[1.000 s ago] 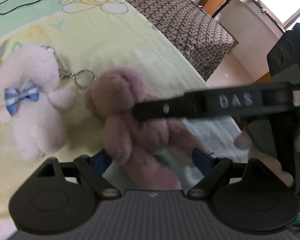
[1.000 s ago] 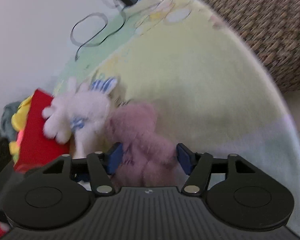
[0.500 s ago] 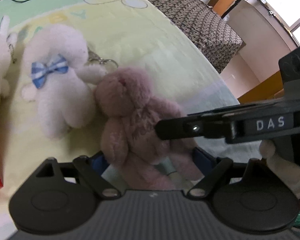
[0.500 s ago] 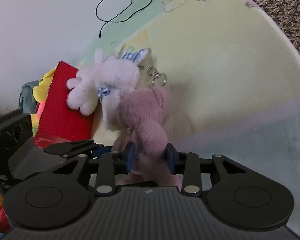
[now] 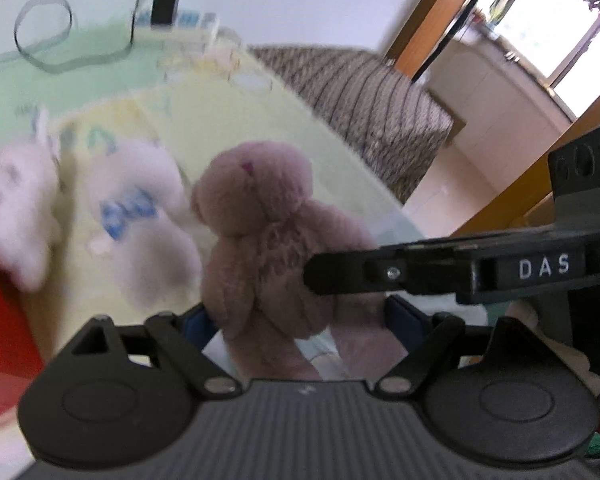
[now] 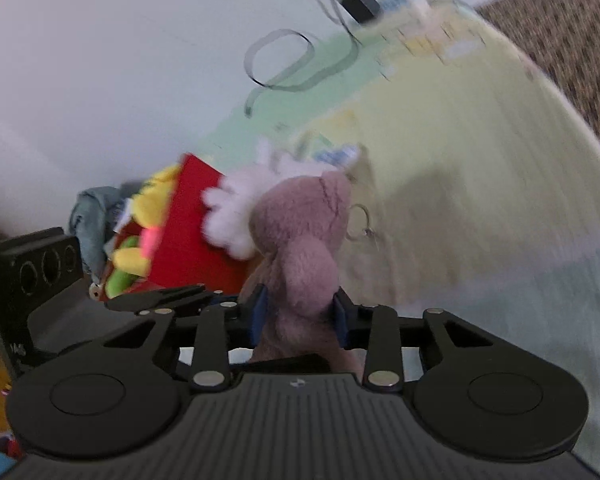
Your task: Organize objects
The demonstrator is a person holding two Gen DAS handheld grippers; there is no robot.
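A pink plush bear pinched upright by the right hand-held gripper above a bed.

In the left wrist view, a red box (image 5: 4, 320) is seen at the far left edge, then a blurred white plush rabbit (image 5: 16, 208), then a white plush bear (image 5: 140, 216) with a blue checked bow, all lying on a yellow and green blanket (image 5: 236, 120). Just right of them the pink plush bear (image 5: 260, 240) is held upright; the left hand-held gripper (image 5: 296, 320) stands spread, its blue pads on either side of the bear's legs. From the right, the right hand-held gripper (image 6: 298, 312), whose jaws have just been closing, is pressed onto the bear's body. In the right wrist view, yellow plush toys (image 6: 148, 216) are seen inside the red box, and a keyring (image 6: 360, 220) just beside the pink bear's head.
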